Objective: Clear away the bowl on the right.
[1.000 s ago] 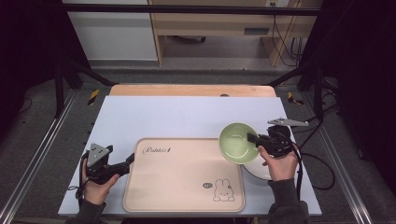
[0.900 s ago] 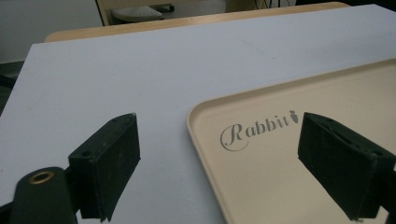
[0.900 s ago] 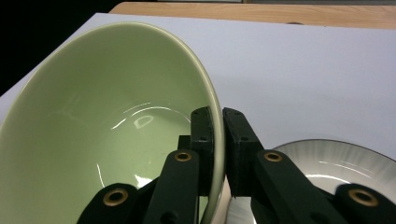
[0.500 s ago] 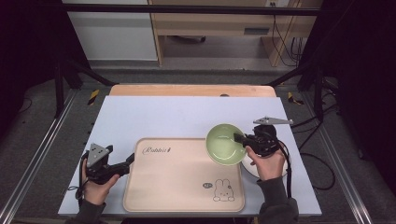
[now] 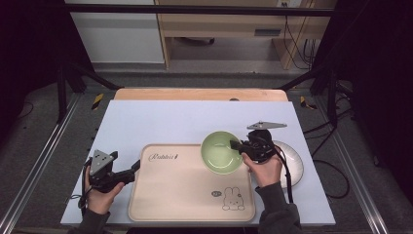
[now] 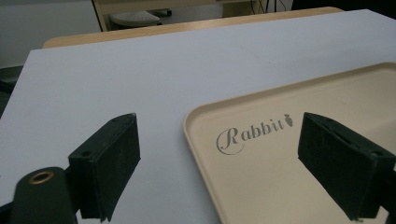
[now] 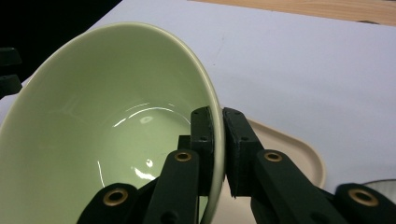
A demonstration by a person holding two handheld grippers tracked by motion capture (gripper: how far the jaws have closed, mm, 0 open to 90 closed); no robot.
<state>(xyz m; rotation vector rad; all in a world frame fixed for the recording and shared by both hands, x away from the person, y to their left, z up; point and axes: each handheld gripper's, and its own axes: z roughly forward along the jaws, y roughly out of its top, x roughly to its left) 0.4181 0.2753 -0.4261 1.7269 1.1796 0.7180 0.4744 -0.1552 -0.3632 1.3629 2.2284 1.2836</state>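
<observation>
A light green bowl point(image 5: 221, 152) hangs over the right rear corner of the beige tray point(image 5: 175, 195), which has "Rabbit" lettering and a rabbit drawing. My right gripper point(image 5: 239, 146) is shut on the bowl's right rim; in the right gripper view the rim point(image 7: 215, 121) sits pinched between the two jaws, with the bowl point(image 7: 93, 135) tilted and empty. My left gripper point(image 5: 132, 170) is open at the tray's left edge. In the left gripper view its jaws stand wide apart over the tray point(image 6: 289, 154) corner, holding nothing.
A white plate point(image 5: 291, 163) lies on the white table sheet point(image 5: 170, 122) right of the tray, partly under the right hand. A wooden board edge point(image 5: 195, 94) runs along the table's far side. Dark frame rails flank the table.
My right gripper has carried the green bowl leftward, from above the white plate to over the tray's right rear corner. The left gripper has stayed put.
</observation>
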